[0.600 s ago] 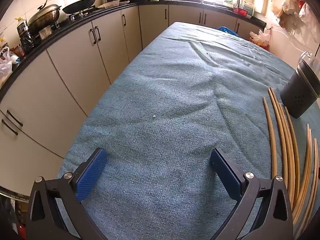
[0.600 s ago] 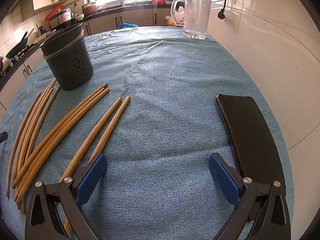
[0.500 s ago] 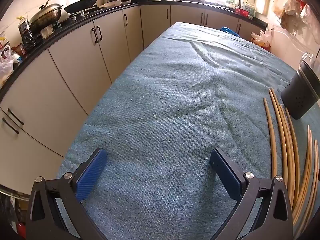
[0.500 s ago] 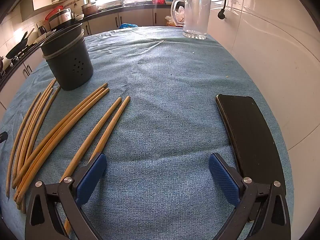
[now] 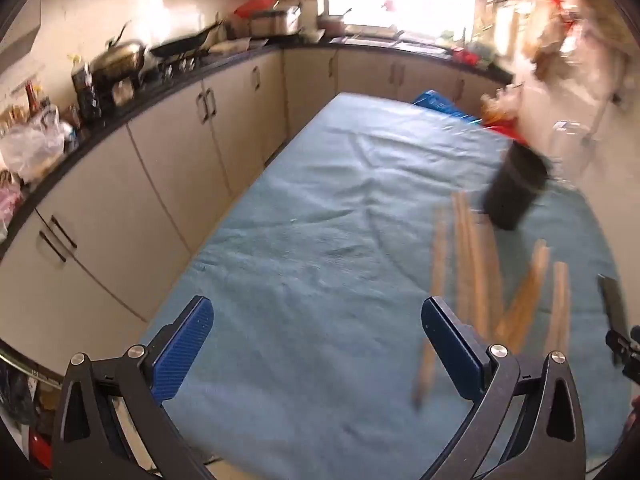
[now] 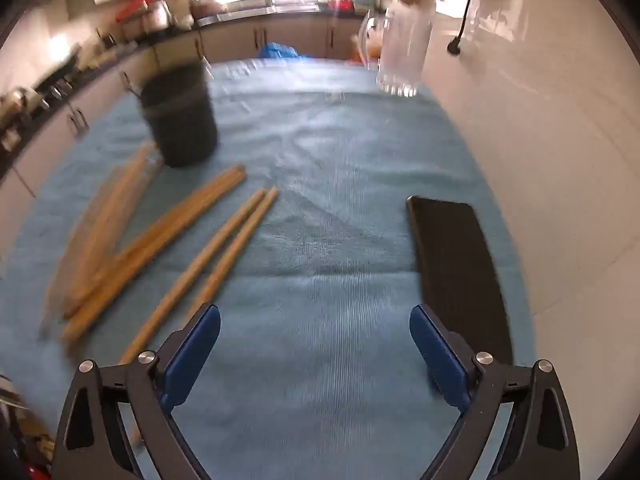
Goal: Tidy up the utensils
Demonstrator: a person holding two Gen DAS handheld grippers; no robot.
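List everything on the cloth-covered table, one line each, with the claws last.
Blue cloth table cover: one, spread over the table.
Wooden chopsticks: several, too blurred to count, tan, lying loose left of centre.
Dark cylindrical utensil holder: one, upright beyond the chopsticks.
Clear plastic jug: one, far end near the wall.
Flat black slab: one, lying on the right.
Left claw: blue pads, open, empty.
Right claw: blue pads, open, empty.

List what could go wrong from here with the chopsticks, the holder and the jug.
The chopsticks lie flat in touching pairs, so the open right gripper may pinch two or slide off. The dark holder stands right beside them; a careless sweep might tip it. The clear jug behind looks easy to knock.
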